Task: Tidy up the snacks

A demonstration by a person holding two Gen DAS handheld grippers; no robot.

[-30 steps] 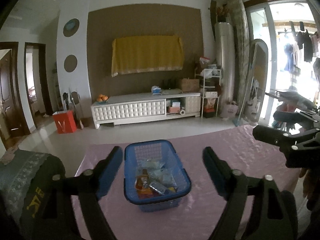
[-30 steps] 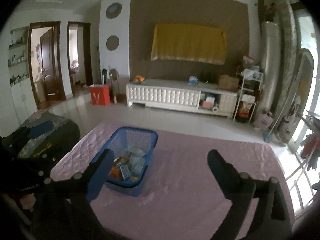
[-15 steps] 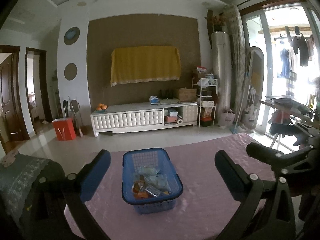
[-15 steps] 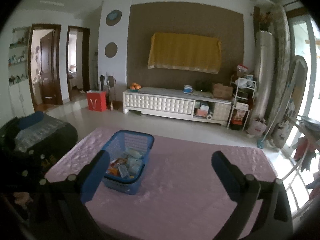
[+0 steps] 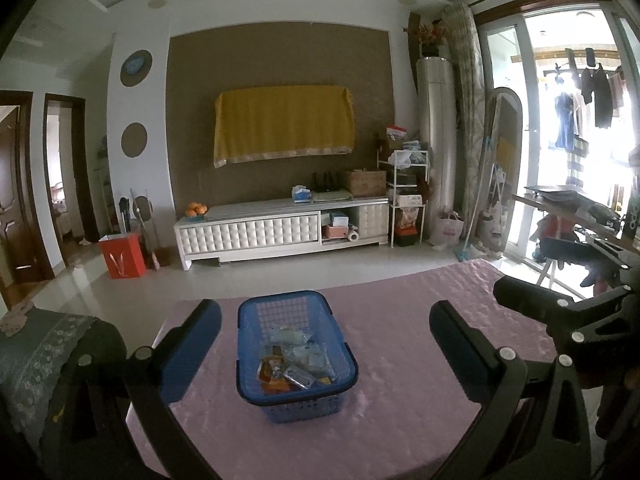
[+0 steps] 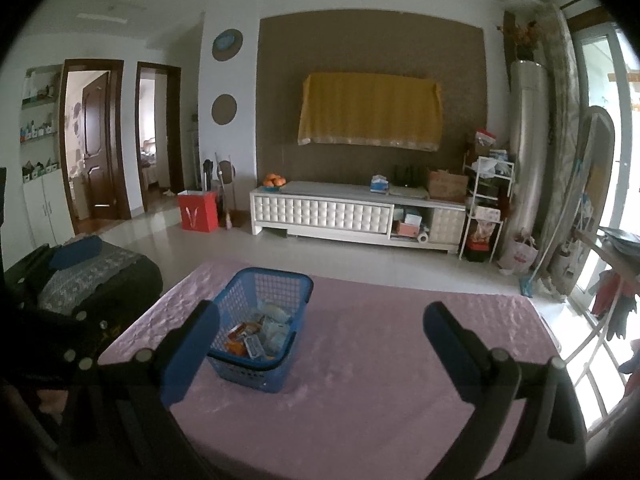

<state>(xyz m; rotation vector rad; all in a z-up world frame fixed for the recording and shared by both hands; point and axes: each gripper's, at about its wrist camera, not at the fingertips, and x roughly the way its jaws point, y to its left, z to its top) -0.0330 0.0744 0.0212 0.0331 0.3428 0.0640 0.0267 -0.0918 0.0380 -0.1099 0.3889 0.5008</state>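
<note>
- Blue mesh basket [image 5: 296, 354] upright on pink quilted tablecloth [image 5: 400, 400], left of table centre, set back from near edge.
- Basket holds snack packets [image 5: 294, 364]: pale blue wrappers at far side, orange ones at near left, heaped low, below rim.
- Left gripper [image 5: 326, 344] fully spread after widening within the last second, nothing clamped; basket framed between its blue pads [image 5: 192, 348] without contact, clear gap on both sides.
- Right gripper [image 6: 322, 344] spread wide, nothing held; its left pad [image 6: 192, 352] overlaps basket's near-left corner in right wrist view, contact there not readable.
- Right gripper's black frame also visible at far right of left wrist view, over cloth, well apart from basket.
- Cloth right of basket bare all the way to right table edge [image 6: 540, 320]; widest free area there.
- Near side of basket: strip of bare cloth between basket and grippers.
- Far table edge [image 5: 400, 284] runs just behind basket's far rim; tiled floor beyond it open up to white TV cabinet [image 5: 280, 228].
- Left table edge close to basket; dark sofa with grey patterned cover [image 5: 36, 360] just beside that edge, little side room there.
- Past right table edge: rack by glass door, mirror [image 5: 506, 168] leaning near it.
- Red paper bag [image 5: 122, 256] on floor at far left, well apart from table.
- Yellow cloth [image 5: 284, 124] draped over wall screen above cabinet.
</note>
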